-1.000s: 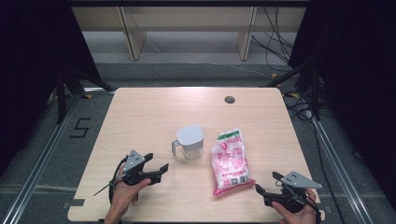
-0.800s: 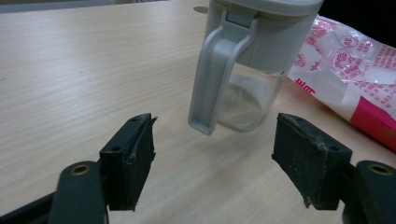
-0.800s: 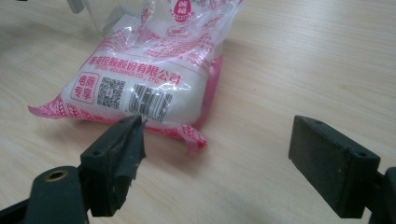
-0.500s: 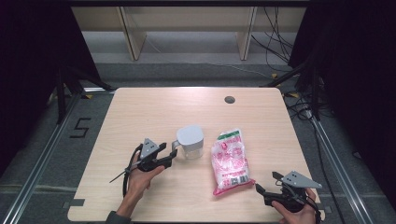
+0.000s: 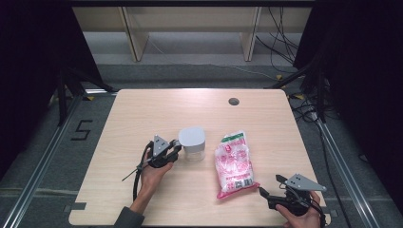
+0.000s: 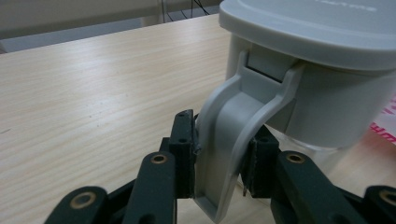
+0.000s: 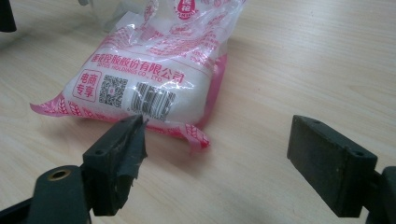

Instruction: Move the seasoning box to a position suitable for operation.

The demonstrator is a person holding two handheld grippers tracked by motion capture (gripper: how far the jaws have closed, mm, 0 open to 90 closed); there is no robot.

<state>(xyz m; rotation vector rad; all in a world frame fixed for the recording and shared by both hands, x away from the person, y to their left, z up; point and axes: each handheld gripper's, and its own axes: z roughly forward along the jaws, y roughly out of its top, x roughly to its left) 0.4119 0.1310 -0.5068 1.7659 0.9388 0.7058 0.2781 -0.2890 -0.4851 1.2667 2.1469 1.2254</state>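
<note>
A clear jug (image 5: 191,142) with a grey lid and grey handle (image 6: 233,135) stands near the table's middle. My left gripper (image 5: 177,147) is at its left side. Its jaws have just been closing with the handle between them, and in the left gripper view both pads (image 6: 184,154) touch the handle's sides. A pink-and-white plastic bag (image 5: 233,164) of white grains lies flat to the right of the jug. My right gripper (image 5: 269,184) rests near the front right corner, open, its jaws (image 7: 219,140) pointing at the bag's (image 7: 149,70) near corner with nothing between them.
The light wooden table (image 5: 142,114) has a round cable hole (image 5: 233,101) at the back right. Beyond the far edge are shelf legs and floor cables. Metal rails run along the floor on both sides.
My left gripper has moved from the front left of the table up to the jug and closed its jaws around the handle. The right gripper, jug and bag have not moved.
</note>
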